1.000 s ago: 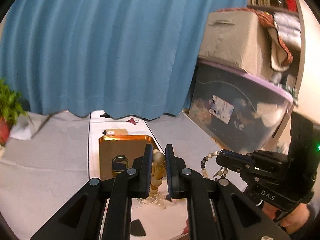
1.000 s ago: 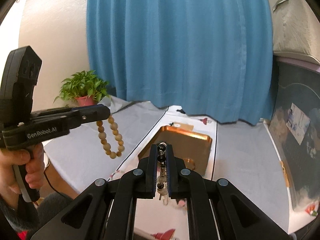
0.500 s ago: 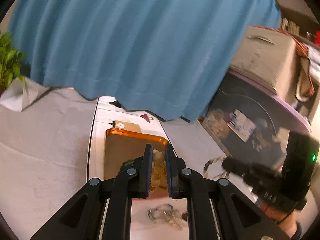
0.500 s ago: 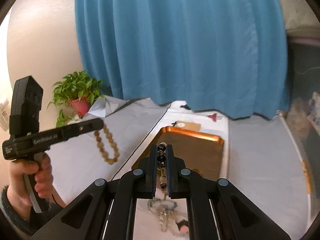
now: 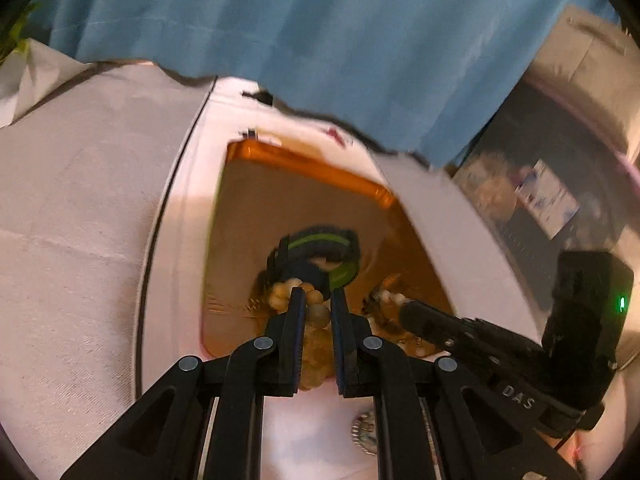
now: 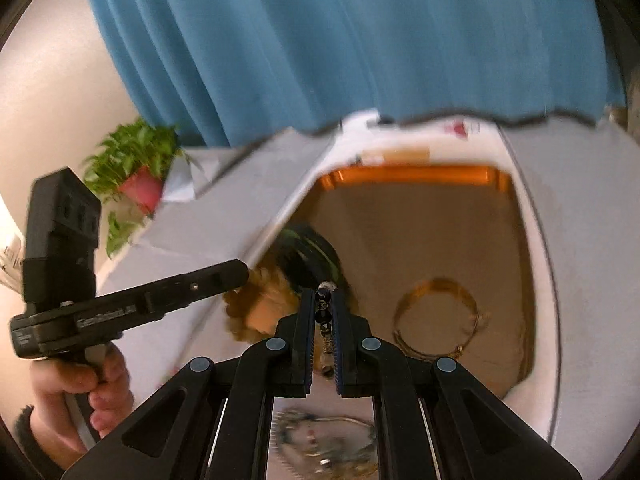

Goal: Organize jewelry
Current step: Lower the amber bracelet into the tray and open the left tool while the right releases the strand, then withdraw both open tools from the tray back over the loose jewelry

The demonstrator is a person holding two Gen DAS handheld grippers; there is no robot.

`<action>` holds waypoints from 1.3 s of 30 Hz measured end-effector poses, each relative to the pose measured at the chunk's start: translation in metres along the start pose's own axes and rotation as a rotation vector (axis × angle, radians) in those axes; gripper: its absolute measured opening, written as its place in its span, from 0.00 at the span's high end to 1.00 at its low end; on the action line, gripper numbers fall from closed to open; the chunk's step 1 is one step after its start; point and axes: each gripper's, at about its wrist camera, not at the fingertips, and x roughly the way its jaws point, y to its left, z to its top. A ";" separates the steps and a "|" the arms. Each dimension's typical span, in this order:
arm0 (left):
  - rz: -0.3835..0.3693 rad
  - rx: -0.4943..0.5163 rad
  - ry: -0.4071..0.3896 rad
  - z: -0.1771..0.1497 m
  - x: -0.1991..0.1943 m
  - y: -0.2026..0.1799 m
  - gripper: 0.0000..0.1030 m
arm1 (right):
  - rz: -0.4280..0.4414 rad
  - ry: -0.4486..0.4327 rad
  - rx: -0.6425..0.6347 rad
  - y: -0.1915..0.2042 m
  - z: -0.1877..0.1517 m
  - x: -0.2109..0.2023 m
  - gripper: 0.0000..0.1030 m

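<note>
The left gripper (image 5: 316, 312) is clamped on the tan beads (image 5: 316, 336) and the right gripper (image 6: 323, 312) on a thin dark chain (image 6: 322, 300), both over the tray (image 6: 412, 170), so go low, then let go gently.

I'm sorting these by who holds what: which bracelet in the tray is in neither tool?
The thin gold bangle, lying flat and alone on the tray; the bead strands are each clamped in a tool.
</note>
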 end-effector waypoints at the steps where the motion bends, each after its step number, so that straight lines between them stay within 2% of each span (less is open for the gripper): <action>1: 0.030 0.026 0.022 -0.001 0.008 -0.002 0.90 | 0.010 0.036 0.017 -0.005 -0.001 0.010 0.92; 4: 0.066 0.029 0.077 -0.001 0.029 0.000 0.90 | 0.005 0.092 0.008 -0.006 0.000 0.028 0.92; 8: 0.077 0.027 0.066 0.010 0.040 -0.001 0.90 | -0.021 0.107 0.040 -0.013 0.003 0.044 0.92; 11: 0.090 0.008 0.063 0.013 0.047 0.000 0.90 | -0.076 0.109 0.034 -0.018 0.004 0.048 0.92; 15: 0.115 0.004 0.071 0.015 0.055 -0.003 0.90 | -0.075 0.109 0.024 -0.020 0.004 0.049 0.92; 19: 0.226 0.064 0.013 0.017 0.047 -0.016 0.89 | -0.069 0.070 0.000 -0.018 0.006 0.035 0.89; 20: 0.223 0.063 0.004 0.018 0.043 -0.019 0.86 | -0.071 0.064 -0.009 -0.017 0.008 0.030 0.84; 21: 0.211 0.059 0.000 0.019 0.040 -0.019 0.77 | -0.072 0.060 -0.016 -0.015 0.009 0.027 0.80; 22: 0.189 0.055 -0.012 0.020 0.033 -0.023 0.70 | -0.076 0.055 -0.019 -0.014 0.010 0.023 0.65; 23: 0.188 0.055 -0.025 0.020 0.027 -0.024 0.59 | -0.082 0.049 -0.019 -0.013 0.011 0.020 0.45; 24: 0.197 0.055 -0.037 0.019 0.020 -0.025 0.52 | -0.086 0.044 -0.019 -0.012 0.011 0.017 0.42; 25: 0.198 0.054 -0.045 0.018 0.014 -0.026 0.51 | -0.100 0.034 -0.020 -0.011 0.011 0.011 0.39; 29: 0.189 0.040 -0.049 0.002 -0.016 -0.037 0.50 | -0.123 0.029 -0.056 0.006 0.003 -0.020 0.38; 32: 0.188 0.068 -0.053 -0.015 -0.041 -0.054 0.44 | -0.175 0.012 -0.085 0.019 -0.011 -0.049 0.33; 39: 0.181 0.111 -0.082 -0.055 -0.107 -0.093 0.40 | -0.213 -0.028 -0.104 0.056 -0.057 -0.129 0.27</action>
